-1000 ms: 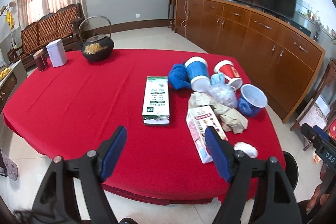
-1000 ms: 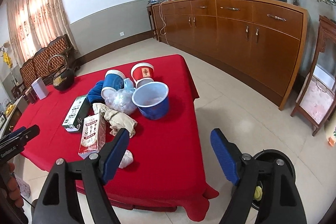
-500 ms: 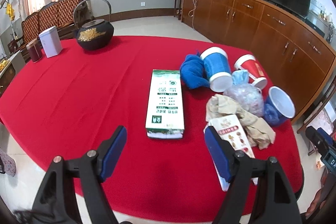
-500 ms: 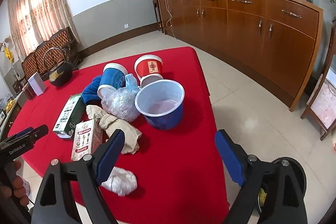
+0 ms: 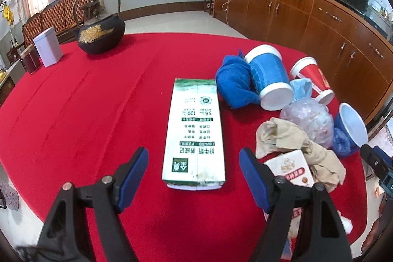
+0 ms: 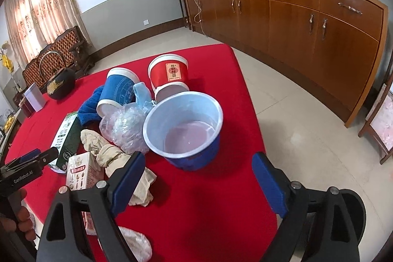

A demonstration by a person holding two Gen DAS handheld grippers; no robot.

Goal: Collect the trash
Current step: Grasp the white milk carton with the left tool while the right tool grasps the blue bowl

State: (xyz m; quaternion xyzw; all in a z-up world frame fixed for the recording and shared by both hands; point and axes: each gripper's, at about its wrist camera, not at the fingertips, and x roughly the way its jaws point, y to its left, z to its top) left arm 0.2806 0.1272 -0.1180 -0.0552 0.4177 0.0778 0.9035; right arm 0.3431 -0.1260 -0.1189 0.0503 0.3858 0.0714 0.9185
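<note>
A table covered by a red cloth (image 5: pixel 86 102) is seen from two gripper cameras. In the left wrist view, the left gripper (image 5: pixel 194 171) is held wide apart and empty at the bottom of the frame, with the near end of a green and white carton (image 5: pixel 195 136) lying flat just beyond the gap between its blue pads. Right of the carton, trash is heaped: a blue towel (image 5: pixel 233 85), a tipped blue cup (image 5: pixel 269 76), a tipped red cup (image 5: pixel 312 79), a crumpled clear plastic bag (image 5: pixel 309 119), beige crumpled paper (image 5: pixel 289 139) and a small pink and white carton (image 5: pixel 292 168). A black kettle (image 5: pixel 100 34) and a white tin (image 5: pixel 48 47) are placed at the upper left.

In the right wrist view, the right gripper (image 6: pixel 196 178) is seen at the bottom, its jaws having just been opening; they are spread wide with nothing clamped. An upright blue bucket (image 6: pixel 186 129) is seen just above the gap, at frame centre.
</note>
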